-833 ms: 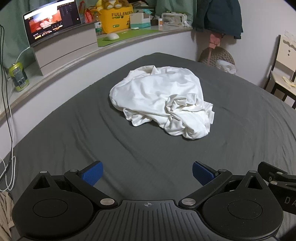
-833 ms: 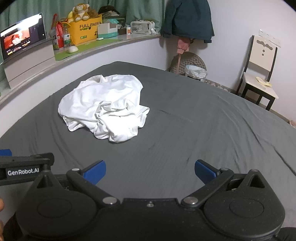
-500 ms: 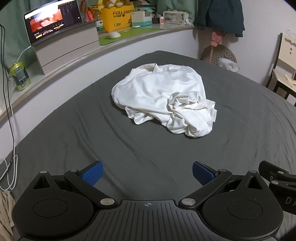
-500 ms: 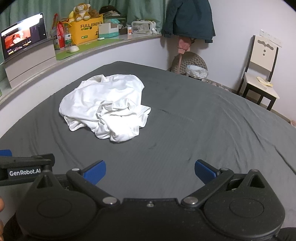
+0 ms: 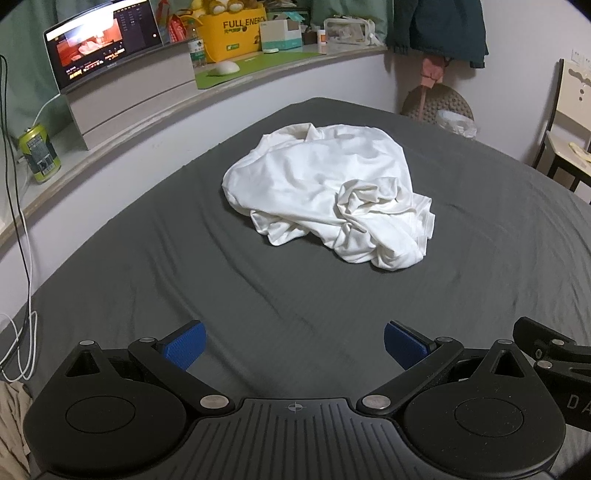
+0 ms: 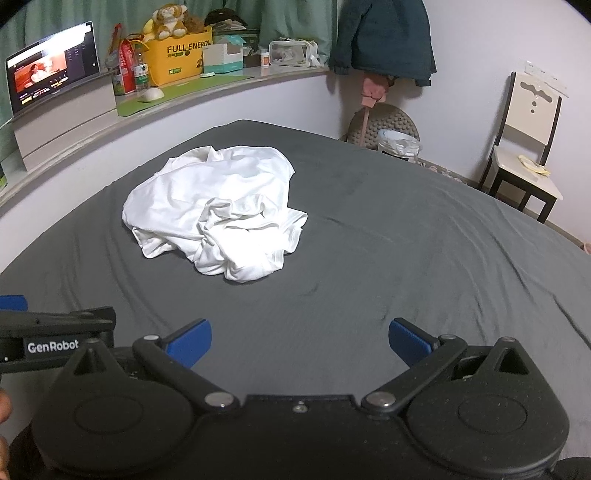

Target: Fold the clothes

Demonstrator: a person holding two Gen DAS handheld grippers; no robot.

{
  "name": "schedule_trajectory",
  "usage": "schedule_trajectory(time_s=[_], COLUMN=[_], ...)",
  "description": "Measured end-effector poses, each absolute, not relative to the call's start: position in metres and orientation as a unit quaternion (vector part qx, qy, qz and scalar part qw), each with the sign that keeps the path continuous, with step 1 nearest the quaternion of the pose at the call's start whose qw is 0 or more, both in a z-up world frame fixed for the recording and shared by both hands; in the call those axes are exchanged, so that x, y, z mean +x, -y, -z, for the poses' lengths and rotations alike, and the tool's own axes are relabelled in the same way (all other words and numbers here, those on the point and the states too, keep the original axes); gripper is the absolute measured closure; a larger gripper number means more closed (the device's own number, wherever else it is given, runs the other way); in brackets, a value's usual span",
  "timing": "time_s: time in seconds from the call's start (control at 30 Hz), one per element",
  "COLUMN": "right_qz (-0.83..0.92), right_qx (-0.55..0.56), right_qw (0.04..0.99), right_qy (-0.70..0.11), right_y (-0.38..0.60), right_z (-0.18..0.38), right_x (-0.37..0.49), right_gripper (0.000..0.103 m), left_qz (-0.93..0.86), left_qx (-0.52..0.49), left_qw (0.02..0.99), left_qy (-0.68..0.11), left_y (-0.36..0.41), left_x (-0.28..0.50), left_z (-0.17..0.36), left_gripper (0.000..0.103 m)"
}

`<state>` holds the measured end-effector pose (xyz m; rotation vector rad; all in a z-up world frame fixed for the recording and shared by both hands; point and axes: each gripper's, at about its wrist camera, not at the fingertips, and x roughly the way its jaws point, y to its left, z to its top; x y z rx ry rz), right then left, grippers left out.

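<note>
White knit garment (image 5: 328,195), crumpled in a heap mid-bed on the grey sheet (image 5: 184,258), toward the far left. Judged light, limp, non-fragile, prone to bunching. Best taken at the hemmed edge on the near right, or the collar at the far side. Left gripper (image 5: 293,343) and right gripper (image 6: 300,341) both spread wide, empty, well short of the cloth

Dark grey bed (image 5: 184,280) fills the foreground. A curved ledge (image 6: 236,83) runs along the pale wall (image 6: 472,66), backed by green curtains (image 6: 288,18). A lit laptop (image 5: 99,40) sits on the ledge. Cream chair (image 6: 528,147) at right, dark jacket (image 6: 384,37) hanging on the wall.
</note>
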<state>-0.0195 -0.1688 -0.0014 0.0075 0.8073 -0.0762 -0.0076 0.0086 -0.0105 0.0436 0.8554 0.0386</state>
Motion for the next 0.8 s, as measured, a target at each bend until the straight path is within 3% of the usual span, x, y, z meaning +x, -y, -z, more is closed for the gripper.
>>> schedule_trajectory(time_s=[0.8], right_qz=[0.032], right_qx=[-0.016], right_qw=[0.922], right_qy=[-0.385], right_y=[0.168], right_z=[0.013], right_x=[-0.014], right_gripper=[0.000], left_qz=[-0.037], left_qx=[0.026], left_qw=[0.895], left_qy=[-0.443], left_y=[0.000], left_x=[0.014], left_z=[0.012], left_gripper=[0.000])
